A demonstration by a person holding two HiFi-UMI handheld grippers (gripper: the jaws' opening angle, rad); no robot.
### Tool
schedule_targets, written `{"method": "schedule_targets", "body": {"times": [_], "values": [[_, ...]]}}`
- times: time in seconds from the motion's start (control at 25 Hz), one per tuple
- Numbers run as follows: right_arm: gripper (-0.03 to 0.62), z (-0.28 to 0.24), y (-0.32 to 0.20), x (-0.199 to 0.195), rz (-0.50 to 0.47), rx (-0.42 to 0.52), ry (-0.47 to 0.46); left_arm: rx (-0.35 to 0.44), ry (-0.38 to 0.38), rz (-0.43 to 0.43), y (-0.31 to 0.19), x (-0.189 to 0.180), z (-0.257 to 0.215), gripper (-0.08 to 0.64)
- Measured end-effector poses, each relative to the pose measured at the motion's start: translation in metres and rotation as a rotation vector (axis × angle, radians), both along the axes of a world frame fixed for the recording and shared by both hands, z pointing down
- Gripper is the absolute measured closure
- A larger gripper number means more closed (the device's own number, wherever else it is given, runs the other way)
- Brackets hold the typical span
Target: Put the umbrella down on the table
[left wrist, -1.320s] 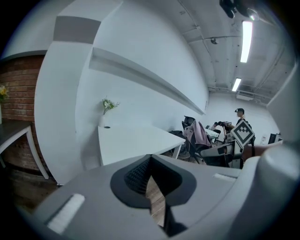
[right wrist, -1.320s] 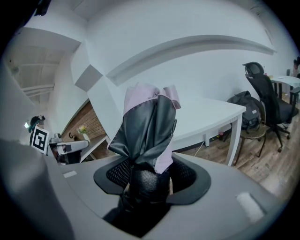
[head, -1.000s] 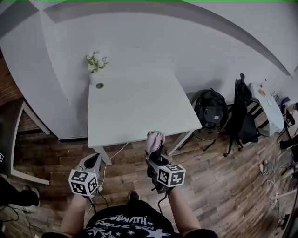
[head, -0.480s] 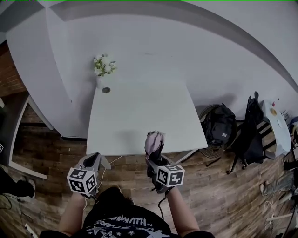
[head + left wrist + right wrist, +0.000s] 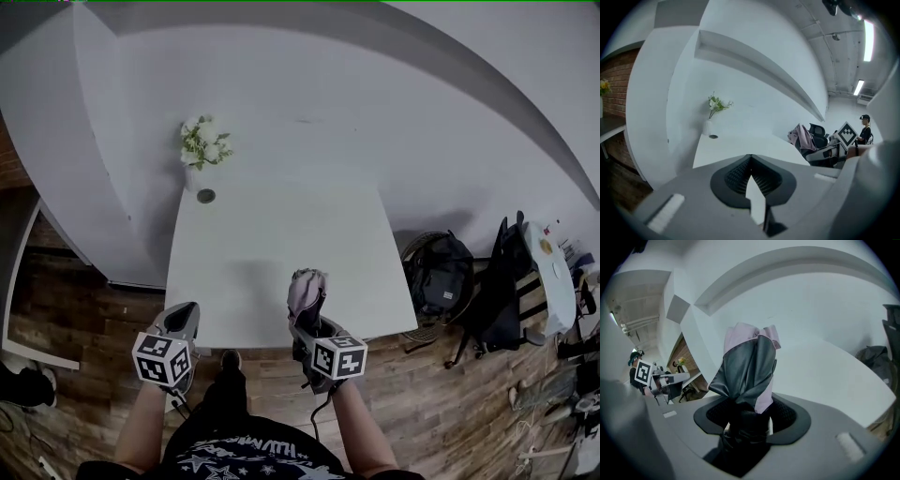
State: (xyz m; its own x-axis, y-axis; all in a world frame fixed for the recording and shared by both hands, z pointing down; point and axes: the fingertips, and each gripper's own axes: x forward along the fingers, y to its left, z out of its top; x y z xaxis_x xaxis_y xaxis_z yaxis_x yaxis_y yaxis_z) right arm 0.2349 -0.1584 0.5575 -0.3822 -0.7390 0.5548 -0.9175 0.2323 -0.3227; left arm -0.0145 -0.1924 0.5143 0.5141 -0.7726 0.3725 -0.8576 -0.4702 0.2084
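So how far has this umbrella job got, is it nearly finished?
Done: the folded umbrella is gripped in the right tool, standing up from it. In hand: it is held at the near edge of the white table, not resting on it. The left tool is shut and empty. Left: lay the umbrella on the table and let go.

My head camera looks steeply down on the white table point(image 5: 281, 234) from near its front edge. Both gripper cameras ride low behind their jaws, facing across that same tabletop to the wall point(image 5: 328, 94); head and left gripper views share the flower vase point(image 5: 199, 155)
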Motion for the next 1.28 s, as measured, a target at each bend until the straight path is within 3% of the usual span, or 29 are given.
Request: {"method": "schedule_targets", "body": {"times": [0.52,0.84,1.04,1.28], "values": [[0.348,0.001,-0.177,-0.025,-0.182,-0.008,0.339,0.029,-0.006,-0.037,-0.161,-0.04,-0.011,0.557],[0.348,0.035,-0.265,-0.051,-0.479,0.002,0.762,0.017,-0.044,-0.061,-0.227,-0.063,0.001,0.557],[0.348,0.051,-0.313,-0.064,-0.627,0.026,0.95,-0.004,-0.054,-0.07,-0.254,-0.073,0.015,0.557],[0.348,0.064,-0.376,-0.082,-0.749,0.108,1.092,-0.019,-0.068,-0.066,-0.285,-0.079,0.03,0.557]]}}
